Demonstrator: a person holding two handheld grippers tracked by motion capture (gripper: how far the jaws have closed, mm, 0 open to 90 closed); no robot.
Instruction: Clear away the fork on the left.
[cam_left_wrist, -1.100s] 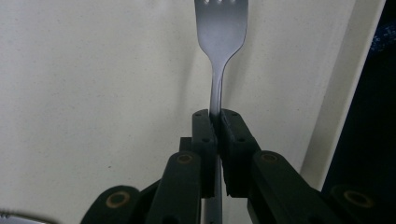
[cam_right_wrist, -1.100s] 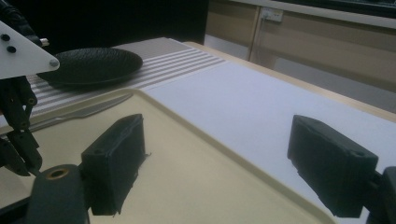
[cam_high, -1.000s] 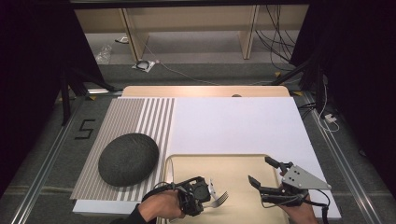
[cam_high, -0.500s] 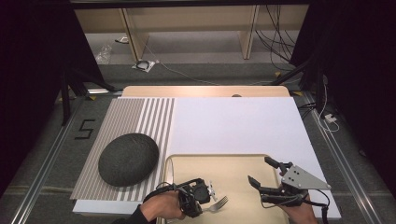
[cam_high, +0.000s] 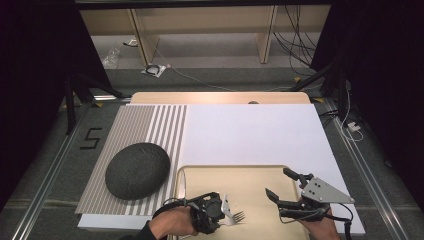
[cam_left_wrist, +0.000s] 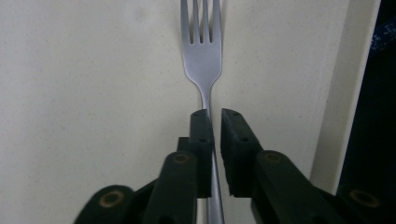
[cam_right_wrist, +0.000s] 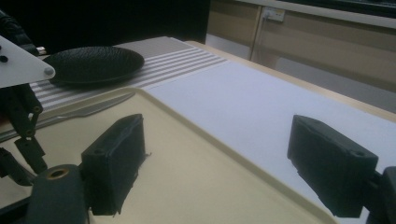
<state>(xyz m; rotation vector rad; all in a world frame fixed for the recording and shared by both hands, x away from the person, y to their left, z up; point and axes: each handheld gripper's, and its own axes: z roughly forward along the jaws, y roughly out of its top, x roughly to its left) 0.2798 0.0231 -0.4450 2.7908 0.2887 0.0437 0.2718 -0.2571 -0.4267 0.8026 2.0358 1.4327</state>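
1. We see a lab-style recording space: black curtains (cam_high: 35, 75) close off the left and right of the frame
2. Loose cables (cam_high: 295, 35) trail over the grey carpet floor (cam_high: 220, 80) at upper right
3. A taped "5" marker (cam_high: 91, 138) sits on the floor at left, beside the table (cam_high: 220, 97)

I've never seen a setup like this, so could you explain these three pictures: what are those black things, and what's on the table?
No robot here: a person holds black tongs in each hand. One camera looks down from above; two others ride on the tongs themselves. On the table lie a beige tray, a striped mat, and a dark round plate. A knife rests at the tray's edge. The left tongs sit closed around the handle of a fork over the tray. The right tongs are wide open, holding nothing.
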